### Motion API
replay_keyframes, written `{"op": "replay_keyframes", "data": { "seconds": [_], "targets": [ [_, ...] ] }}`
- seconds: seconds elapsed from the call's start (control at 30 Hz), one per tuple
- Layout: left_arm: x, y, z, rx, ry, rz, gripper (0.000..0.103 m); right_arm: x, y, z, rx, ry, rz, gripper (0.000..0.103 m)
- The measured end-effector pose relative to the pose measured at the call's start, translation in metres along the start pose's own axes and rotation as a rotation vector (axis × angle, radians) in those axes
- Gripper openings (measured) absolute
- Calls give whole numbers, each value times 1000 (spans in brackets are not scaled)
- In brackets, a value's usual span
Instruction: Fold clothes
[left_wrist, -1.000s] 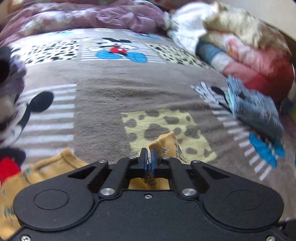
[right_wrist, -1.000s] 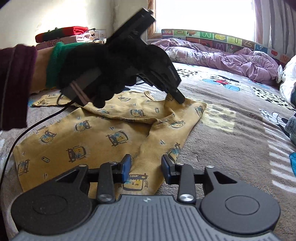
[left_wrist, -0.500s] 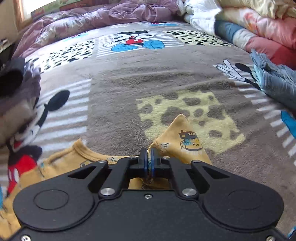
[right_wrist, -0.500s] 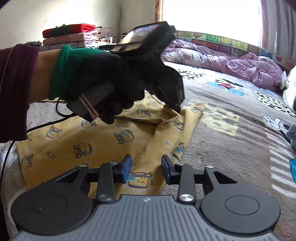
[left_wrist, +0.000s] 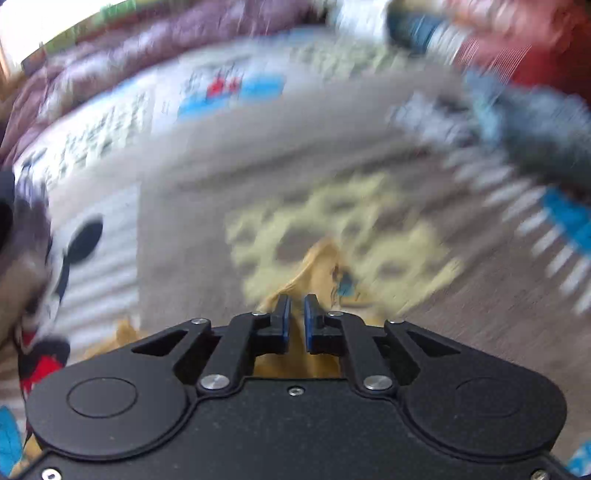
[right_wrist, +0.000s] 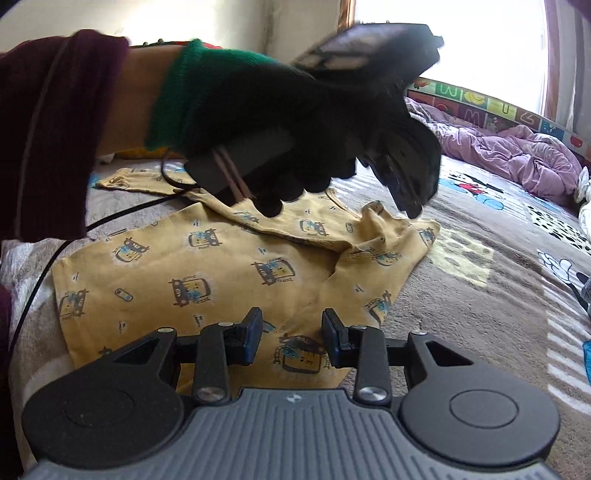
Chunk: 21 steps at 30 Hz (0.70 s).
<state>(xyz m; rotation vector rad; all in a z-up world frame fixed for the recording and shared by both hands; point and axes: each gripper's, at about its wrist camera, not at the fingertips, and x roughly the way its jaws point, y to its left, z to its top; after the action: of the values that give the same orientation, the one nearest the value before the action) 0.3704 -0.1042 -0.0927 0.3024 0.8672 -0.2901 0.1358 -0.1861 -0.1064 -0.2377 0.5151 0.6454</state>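
Note:
A yellow child's shirt (right_wrist: 229, 280) printed with small cars lies partly folded on the cartoon blanket (right_wrist: 480, 295). A gloved hand (right_wrist: 280, 110) holds my left gripper (right_wrist: 412, 206) just above the shirt's raised far corner. In the blurred left wrist view, my left gripper (left_wrist: 297, 299) has its jaws opening, with a narrow gap showing. The yellow fabric (left_wrist: 321, 266) lies beyond and below them, and the pads do not press on it. My right gripper (right_wrist: 291, 321) hovers open over the shirt's near hem, holding nothing.
A purple duvet (right_wrist: 517, 155) is bunched at the far side under the window. Folded blue jeans (left_wrist: 535, 136) and a pile of bedding (left_wrist: 517, 44) sit to the right. A black cable (right_wrist: 44, 273) trails across the left edge.
The left jaws have parted and let go of the shirt corner, which now stands loose on the blanket. The left hand has shifted and rolled. The right gripper has stayed put.

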Motion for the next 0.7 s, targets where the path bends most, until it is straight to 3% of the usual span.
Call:
{"op": "replay_keyframes", "data": {
  "seconds": [0.13,0.3,0.43,0.5,0.7],
  "targets": [
    [-19,-4,1,10,-53,56,10,1,0,0,2,9,4,37],
    [-26,-16,3,41,-155,-49,10,2,1,0,2,11,8,37],
    [5,-15,1,32,-73,4,11,2,0,0,2,13,19,37],
    [2,-11,4,-6,-66,-3,11,2,0,-1,1,15,20,37],
    [-19,-9,6,-45,-147,-37,12,2,1,-2,1,16,20,37]
  ]
}}
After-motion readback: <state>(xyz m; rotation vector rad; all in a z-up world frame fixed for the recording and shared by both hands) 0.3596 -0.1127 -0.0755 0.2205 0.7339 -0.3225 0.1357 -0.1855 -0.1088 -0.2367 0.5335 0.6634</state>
